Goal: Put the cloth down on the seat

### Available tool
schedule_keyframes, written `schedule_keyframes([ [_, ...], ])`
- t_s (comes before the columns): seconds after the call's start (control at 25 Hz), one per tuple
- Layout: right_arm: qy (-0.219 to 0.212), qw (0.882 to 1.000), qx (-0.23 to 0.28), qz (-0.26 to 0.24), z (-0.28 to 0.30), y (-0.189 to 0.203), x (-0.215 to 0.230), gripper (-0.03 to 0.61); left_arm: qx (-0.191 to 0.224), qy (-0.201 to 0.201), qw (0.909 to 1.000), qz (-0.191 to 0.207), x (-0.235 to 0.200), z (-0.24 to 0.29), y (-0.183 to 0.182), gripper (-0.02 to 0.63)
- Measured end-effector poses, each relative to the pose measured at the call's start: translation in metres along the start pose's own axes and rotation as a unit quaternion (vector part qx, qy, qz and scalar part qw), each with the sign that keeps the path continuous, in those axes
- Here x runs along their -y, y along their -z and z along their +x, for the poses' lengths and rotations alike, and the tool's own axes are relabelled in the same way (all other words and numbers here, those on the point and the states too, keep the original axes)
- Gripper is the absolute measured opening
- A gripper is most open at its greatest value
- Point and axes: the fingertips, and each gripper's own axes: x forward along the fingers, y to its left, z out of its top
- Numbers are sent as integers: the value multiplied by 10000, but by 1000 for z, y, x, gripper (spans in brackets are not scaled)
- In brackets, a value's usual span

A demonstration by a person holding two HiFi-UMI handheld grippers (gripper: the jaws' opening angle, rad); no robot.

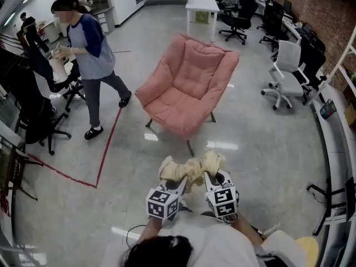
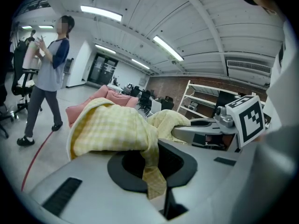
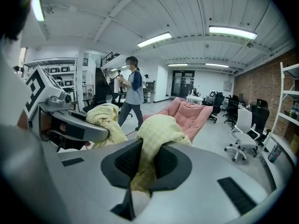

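All three views share the pink chair (image 1: 186,85): head view steeply from above, gripper views low, facing it.

an open office: swivel chairs (image 1: 286,65), desks (image 1: 201,5), strip ceiling lights (image 3: 232,31).

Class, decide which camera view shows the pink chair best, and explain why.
The head view: the whole pink chair shows, with seat, back and legs. The left gripper view shows only a pink strip behind the cloth; the right gripper view shows its upper part beyond the cloth.
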Motion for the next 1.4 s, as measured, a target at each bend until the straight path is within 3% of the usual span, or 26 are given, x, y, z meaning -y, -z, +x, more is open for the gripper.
schedule_keyframes([
  [0.52,81,9999,-82,42,42,-14,12,55,-56,55,10000,-30,-39,23,-20,48],
  [0.84,102,9998,74,175,83,-31,59,55,-137,20,9998,141,-59,64,-49,48],
  [1.4,-343,9993,44,138,191,-64,169,55,-190,-394,9990,-111,-111,187,-115,48],
])
